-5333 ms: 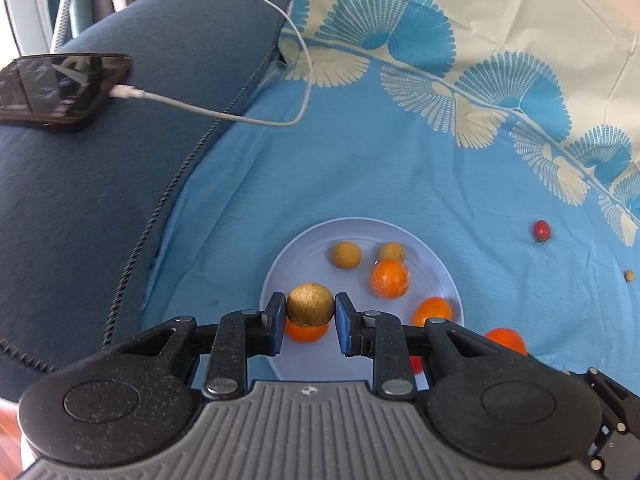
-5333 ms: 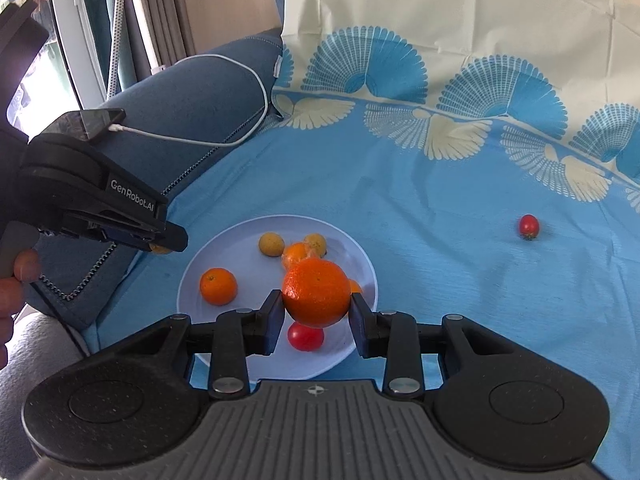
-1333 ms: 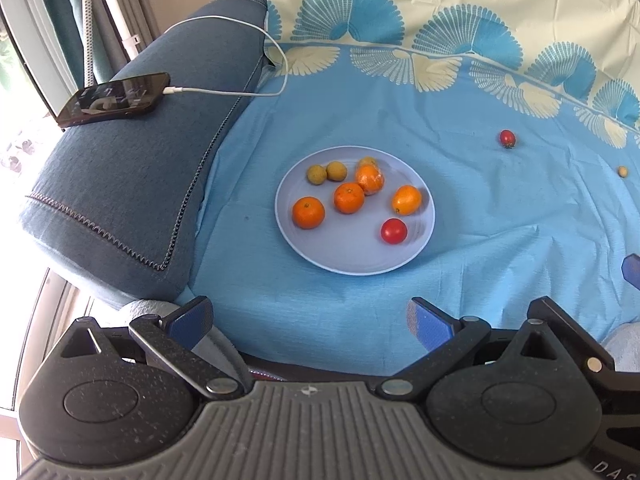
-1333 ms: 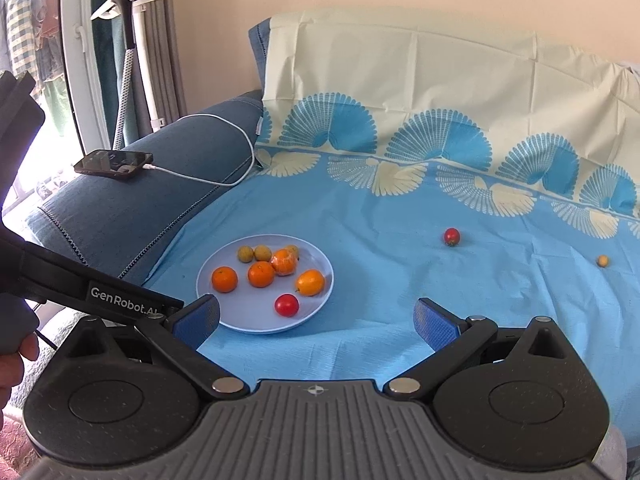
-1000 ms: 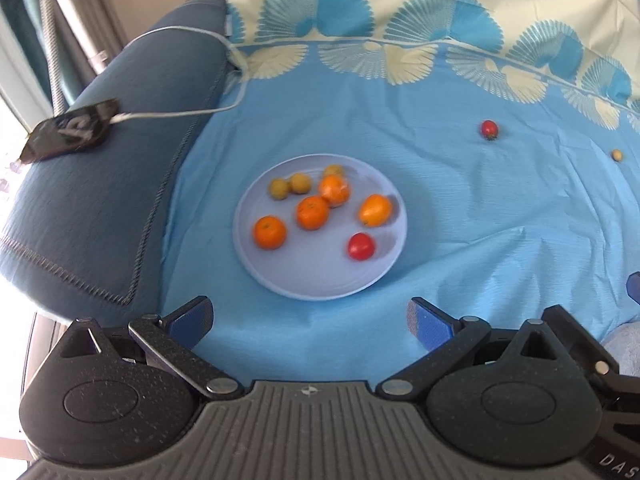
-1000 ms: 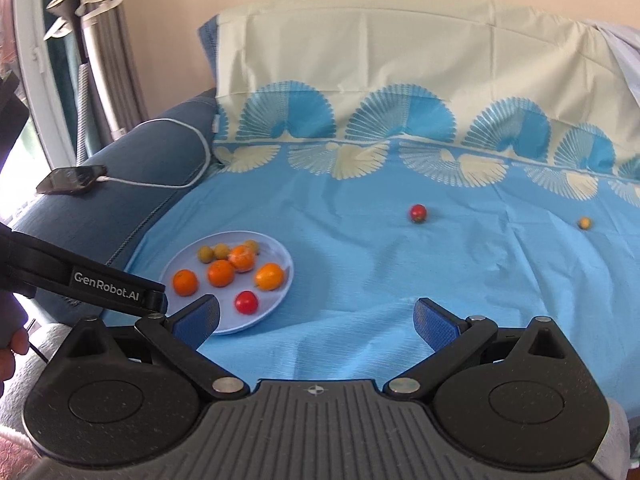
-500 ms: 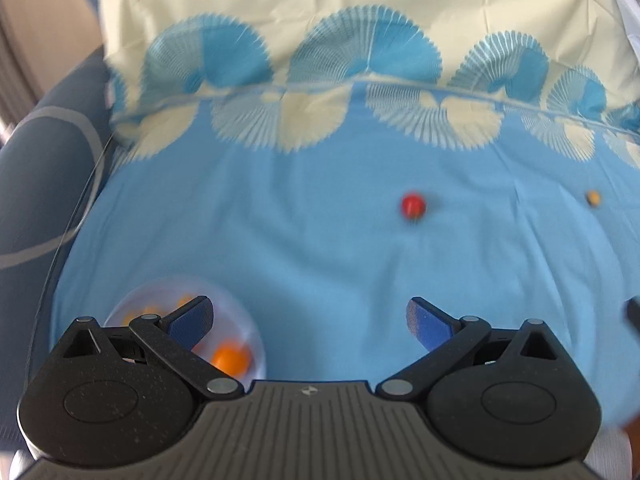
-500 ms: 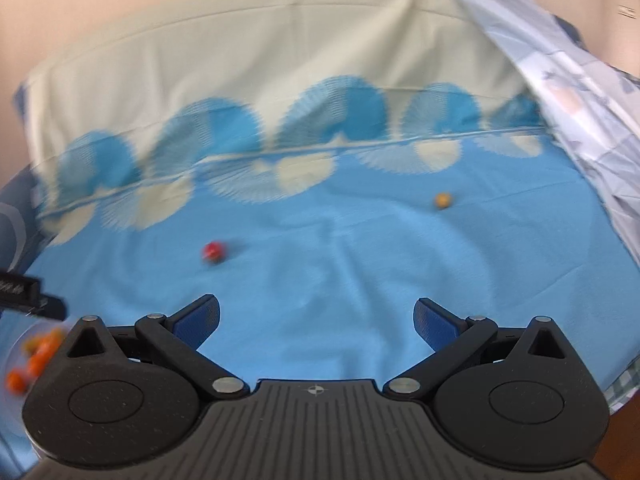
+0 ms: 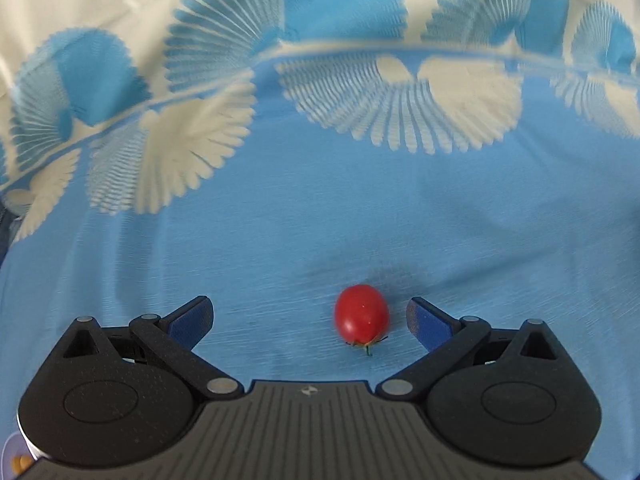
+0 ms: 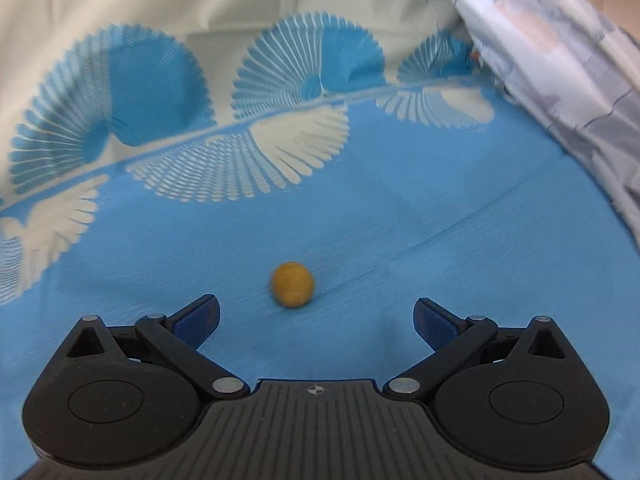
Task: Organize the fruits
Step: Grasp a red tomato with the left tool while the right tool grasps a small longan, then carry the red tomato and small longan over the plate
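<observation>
1. Left wrist view: a smooth, glossy, oval red cherry tomato (image 9: 362, 317) is being seen lying on the matte blue sheet (image 9: 280, 240), between the widely spread fingers of the left gripper (image 9: 309, 316), nearer the right-hand pad, untouched.
2. Right wrist view: a dull, round, tan-yellow small fruit (image 10: 293, 284) is being imaged just beyond the spread-apart right gripper (image 10: 316, 322), apart from both pads.
3. Fruit outline and fan-print fabric are being smeared by blur; surface texture cannot be resolved.
4. A plate rim (image 9: 9, 450) is being cut off at the left view's lower corner.
</observation>
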### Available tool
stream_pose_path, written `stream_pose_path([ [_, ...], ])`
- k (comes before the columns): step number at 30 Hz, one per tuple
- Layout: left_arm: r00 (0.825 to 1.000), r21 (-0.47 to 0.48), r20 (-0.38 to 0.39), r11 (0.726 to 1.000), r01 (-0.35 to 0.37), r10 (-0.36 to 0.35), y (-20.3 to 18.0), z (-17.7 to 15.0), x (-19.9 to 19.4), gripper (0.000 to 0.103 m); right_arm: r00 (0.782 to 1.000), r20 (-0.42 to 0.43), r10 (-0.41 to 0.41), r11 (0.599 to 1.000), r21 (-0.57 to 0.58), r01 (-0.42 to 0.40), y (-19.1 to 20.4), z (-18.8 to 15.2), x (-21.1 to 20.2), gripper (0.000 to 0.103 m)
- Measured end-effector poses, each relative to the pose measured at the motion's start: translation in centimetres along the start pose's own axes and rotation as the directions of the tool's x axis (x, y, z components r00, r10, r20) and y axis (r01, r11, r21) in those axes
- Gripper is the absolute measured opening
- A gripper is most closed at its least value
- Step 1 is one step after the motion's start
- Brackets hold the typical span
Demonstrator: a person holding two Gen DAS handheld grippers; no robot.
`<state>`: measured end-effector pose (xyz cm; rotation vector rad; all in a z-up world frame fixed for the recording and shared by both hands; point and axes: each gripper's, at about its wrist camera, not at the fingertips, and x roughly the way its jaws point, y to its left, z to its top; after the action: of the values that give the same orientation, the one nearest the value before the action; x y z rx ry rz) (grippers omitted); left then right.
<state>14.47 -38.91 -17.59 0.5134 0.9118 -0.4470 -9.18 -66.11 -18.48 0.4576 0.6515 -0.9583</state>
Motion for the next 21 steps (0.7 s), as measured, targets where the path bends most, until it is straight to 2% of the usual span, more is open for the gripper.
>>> stream_pose_path([
  [1,1.000,0.012,-0.023,1.000,0.002,-0.002,-0.2,-0.1,0.9,0.103,1.000,-0.013,-0.011,1.000,0.015,0.011,-0.2,0.2,1.2,0.102],
  [2,1.000,0.000,-0.014,1.000,0.012,-0.012,0.1,-0.3,1.0,0.103,1.000,-0.024,-0.021,0.999,0.027,0.021,-0.3,0.2,2.3,0.103],
  [6,0.999,-0.041,-0.023,0.998,0.037,-0.038,0.9,-0.4,1.0,0.102,0.998,0.060,-0.036,0.999,-0.012,0.037,0.1,-0.7,2.4,0.102],
  [7,0.999,-0.055,-0.019,0.998,0.038,-0.039,1.1,-0.5,0.7,0.097,0.997,0.067,-0.037,0.999,-0.005,0.037,0.0,-0.7,2.4,0.098],
  [8,0.998,-0.068,-0.001,0.996,0.058,-0.059,1.2,-0.6,0.1,0.067,0.997,0.069,-0.035,0.999,-0.004,0.036,0.1,-0.9,2.2,0.092],
  [9,0.995,-0.070,0.001,0.993,0.096,-0.096,1.3,-0.6,-0.5,0.029,0.997,0.078,-0.023,1.000,-0.009,0.024,0.2,-1.0,1.8,0.067],
  [10,0.993,-0.070,-0.007,0.991,0.114,-0.115,1.3,-0.6,-1.0,0.031,0.996,0.091,-0.009,1.000,-0.025,0.011,0.5,-1.0,1.2,0.051],
  [11,0.993,-0.080,0.004,0.990,0.117,-0.117,1.4,-0.8,-1.6,0.031,0.996,0.091,0.005,0.999,-0.048,0.000,0.9,-0.9,0.6,0.027],
  [15,0.986,-0.095,0.068,0.983,0.157,-0.151,2.5,-1.5,-5.3,0.031,0.997,0.060,0.042,0.999,0.014,-0.042,1.1,-0.8,-1.4,0.027],
  [17,0.982,-0.107,0.096,0.980,0.170,-0.160,3.4,-2.1,-7.9,0.031,0.994,0.088,0.058,0.998,0.008,-0.059,1.5,-0.9,-3.8,0.027],
  [21,0.977,-0.117,0.141,0.978,0.175,-0.158,5.7,-4.0,-13.9,0.031,0.976,0.128,0.176,0.984,-0.044,-0.171,3.3,-1.9,-10.9,0.027],
])
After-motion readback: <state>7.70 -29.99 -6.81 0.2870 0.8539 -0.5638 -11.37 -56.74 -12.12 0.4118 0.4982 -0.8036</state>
